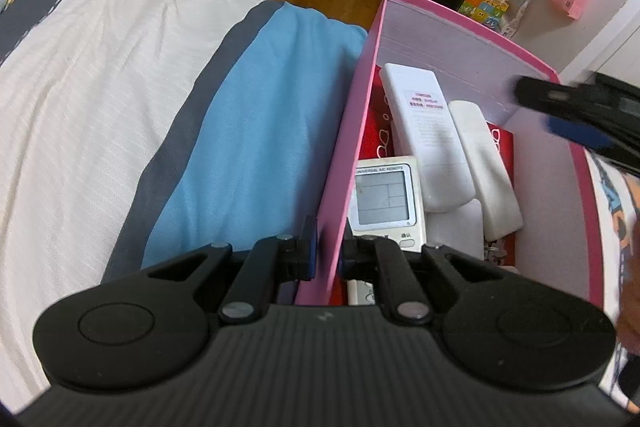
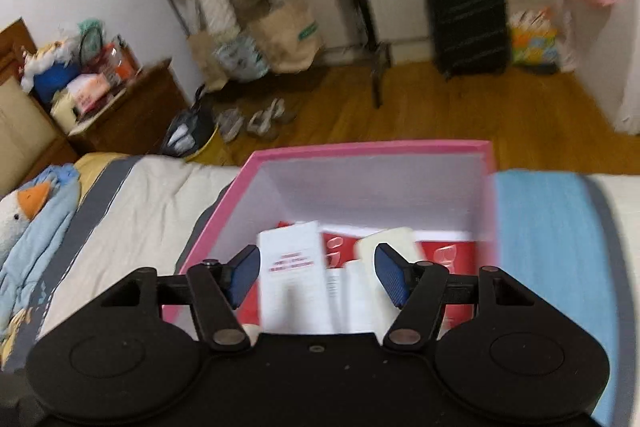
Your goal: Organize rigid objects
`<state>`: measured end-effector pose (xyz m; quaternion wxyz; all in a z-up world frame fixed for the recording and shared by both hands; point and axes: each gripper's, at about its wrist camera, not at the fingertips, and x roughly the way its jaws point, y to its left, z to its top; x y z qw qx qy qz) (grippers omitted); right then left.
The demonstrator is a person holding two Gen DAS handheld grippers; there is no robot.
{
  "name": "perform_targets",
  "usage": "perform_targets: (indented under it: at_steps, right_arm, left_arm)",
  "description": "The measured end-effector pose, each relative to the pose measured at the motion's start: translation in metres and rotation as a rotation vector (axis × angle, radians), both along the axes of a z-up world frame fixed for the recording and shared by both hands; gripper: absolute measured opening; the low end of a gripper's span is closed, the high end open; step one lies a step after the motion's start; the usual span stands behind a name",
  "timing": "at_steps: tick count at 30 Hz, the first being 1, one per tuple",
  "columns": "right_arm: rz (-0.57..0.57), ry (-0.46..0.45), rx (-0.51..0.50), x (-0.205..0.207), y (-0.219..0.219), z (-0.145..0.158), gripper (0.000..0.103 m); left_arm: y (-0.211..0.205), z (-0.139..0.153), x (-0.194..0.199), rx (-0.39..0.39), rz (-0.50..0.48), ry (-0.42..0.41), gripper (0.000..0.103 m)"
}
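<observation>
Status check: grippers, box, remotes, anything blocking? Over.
Left gripper clamped on pink box wall. Right gripper open, empty, above box. White remotes inside. Nothing blocking.

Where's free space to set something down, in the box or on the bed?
Bare bedspread: the blue band beside the pink cardboard box's wall, and the white stretch further left. The box floor is crowded: three white rectangular remotes nearly cover its red lining. Left tongs clamp that wall; right tongs hover open above.

An open pink box (image 1: 352, 131) stands on the bed. Inside it lie two white remotes (image 1: 428, 131) side by side, a screened remote (image 1: 386, 203) nearer.
</observation>
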<state>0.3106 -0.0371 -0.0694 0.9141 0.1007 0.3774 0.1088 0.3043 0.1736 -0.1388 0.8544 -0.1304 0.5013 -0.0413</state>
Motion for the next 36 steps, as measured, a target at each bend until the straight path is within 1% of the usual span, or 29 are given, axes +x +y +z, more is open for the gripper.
perform_targets:
  at_steps: [1, 4, 6, 9, 12, 16, 18, 21, 24, 25, 28, 29, 31, 32, 33, 34, 35, 36]
  right_arm:
    - [-0.023, -0.027, -0.007, -0.011, -0.007, 0.006, 0.068]
    - [-0.034, -0.074, -0.016, -0.032, -0.026, 0.019, 0.068]
    - [-0.043, -0.111, -0.015, -0.049, -0.042, 0.031, 0.068]
    - [-0.057, -0.157, -0.012, -0.078, -0.064, 0.048, 0.068]
    - [-0.062, -0.185, -0.026, -0.108, -0.087, 0.061, 0.068]
    - [-0.056, -0.215, -0.006, -0.146, -0.115, 0.078, 0.068]
    - [-0.05, -0.241, -0.013, -0.163, -0.123, 0.085, 0.068]
    - [-0.045, -0.283, -0.067, -0.192, -0.13, 0.096, 0.069]
    - [-0.06, -0.346, -0.081, -0.222, -0.137, 0.101, 0.07]
    - [-0.069, -0.36, -0.077, -0.231, -0.139, 0.103, 0.07]
    - [-0.094, -0.389, -0.079, -0.253, -0.146, 0.103, 0.075]
    - [-0.109, -0.41, -0.088, -0.262, -0.149, 0.102, 0.08]
    - [-0.133, -0.441, -0.119, -0.277, -0.155, 0.097, 0.084]
    - [-0.155, -0.443, -0.132, -0.282, -0.159, 0.093, 0.086]
    - [-0.177, -0.436, -0.134, -0.287, -0.161, 0.09, 0.089]
    - [-0.204, -0.418, -0.131, -0.29, -0.165, 0.087, 0.095]
    - [-0.218, -0.396, -0.131, -0.292, -0.166, 0.085, 0.096]
    - [-0.222, -0.378, -0.143, -0.293, -0.165, 0.083, 0.096]
  left_arm:
    - [-0.001, 0.0, 0.0, 0.002, 0.002, 0.001, 0.009]
    - [-0.002, 0.002, -0.003, 0.014, 0.007, 0.004, 0.009]
    - [-0.005, 0.005, -0.006, 0.036, 0.009, 0.001, 0.009]
    - [-0.012, 0.013, -0.015, 0.091, 0.011, -0.017, 0.009]
    - [-0.018, 0.029, -0.03, 0.146, 0.011, -0.065, 0.009]
    - [-0.021, 0.056, -0.058, 0.172, 0.025, -0.136, 0.009]
    - [-0.025, 0.07, -0.076, 0.182, 0.032, -0.178, 0.009]
    - [-0.035, 0.086, -0.1, 0.178, 0.04, -0.216, 0.009]
    - [-0.055, 0.102, -0.124, 0.224, 0.018, -0.272, 0.009]
    - [-0.06, 0.107, -0.131, 0.228, 0.01, -0.287, 0.009]
    - [-0.072, 0.123, -0.155, 0.187, 0.005, -0.322, 0.009]
    - [-0.077, 0.126, -0.163, 0.179, -0.001, -0.331, 0.009]
    - [-0.086, 0.133, -0.18, 0.167, -0.015, -0.351, 0.01]
    - [-0.091, 0.134, -0.189, 0.166, -0.026, -0.357, 0.011]
    - [-0.096, 0.135, -0.198, 0.166, -0.037, -0.363, 0.013]
    - [-0.1, 0.135, -0.205, 0.167, -0.045, -0.367, 0.017]
    - [-0.104, 0.134, -0.213, 0.172, -0.049, -0.371, 0.019]
    - [-0.109, 0.133, -0.219, 0.178, -0.05, -0.374, 0.024]
